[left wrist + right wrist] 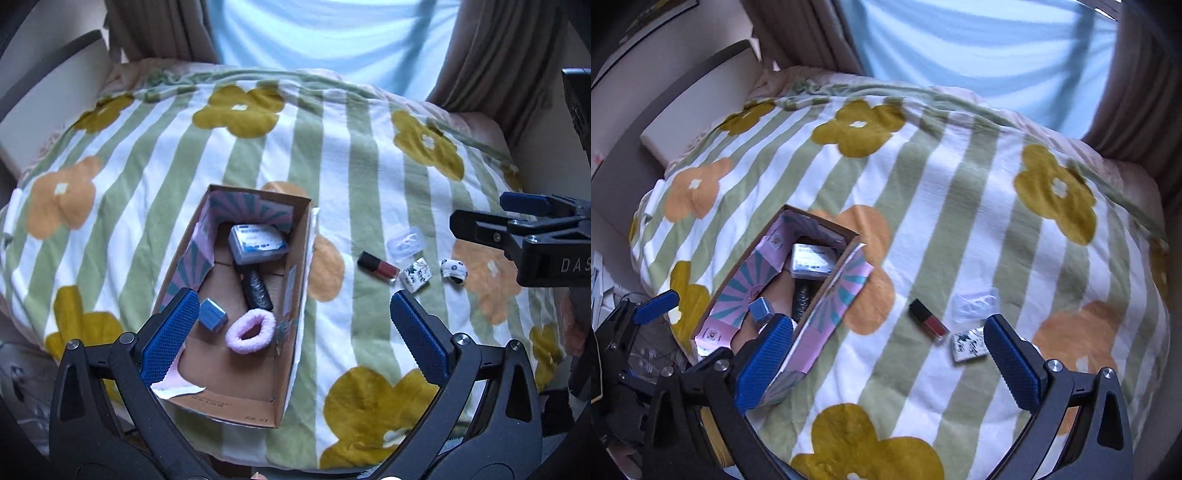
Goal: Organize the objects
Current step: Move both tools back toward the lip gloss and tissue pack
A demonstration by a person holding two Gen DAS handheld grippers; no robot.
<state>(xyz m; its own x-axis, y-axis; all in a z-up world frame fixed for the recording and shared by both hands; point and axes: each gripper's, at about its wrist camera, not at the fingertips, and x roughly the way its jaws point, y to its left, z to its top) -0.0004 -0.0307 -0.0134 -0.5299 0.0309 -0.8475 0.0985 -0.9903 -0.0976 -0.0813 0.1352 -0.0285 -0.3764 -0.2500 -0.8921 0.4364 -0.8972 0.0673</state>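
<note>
An open cardboard box (291, 295) lies on a flowered striped blanket (351, 155). It holds a pink scrunchie (251, 331), a small blue box (212, 314), a black roll (256, 288) and a white-blue pack (256, 242). My left gripper (295, 332) is open and empty above the box's near end. To the right lie a red lip gloss (378, 266), a clear plastic case (404, 243), a white patterned packet (417, 275) and a spotted white item (454, 271). My right gripper (890, 362) is open and empty, above the blanket between the box (827, 321) and the lip gloss (928, 319).
Curtains (480, 55) and a bright window (332, 33) stand behind the bed. A white board (701, 114) leans at the far left. Clutter lies on the floor at the left (646, 354). The blanket drops off at its near edge.
</note>
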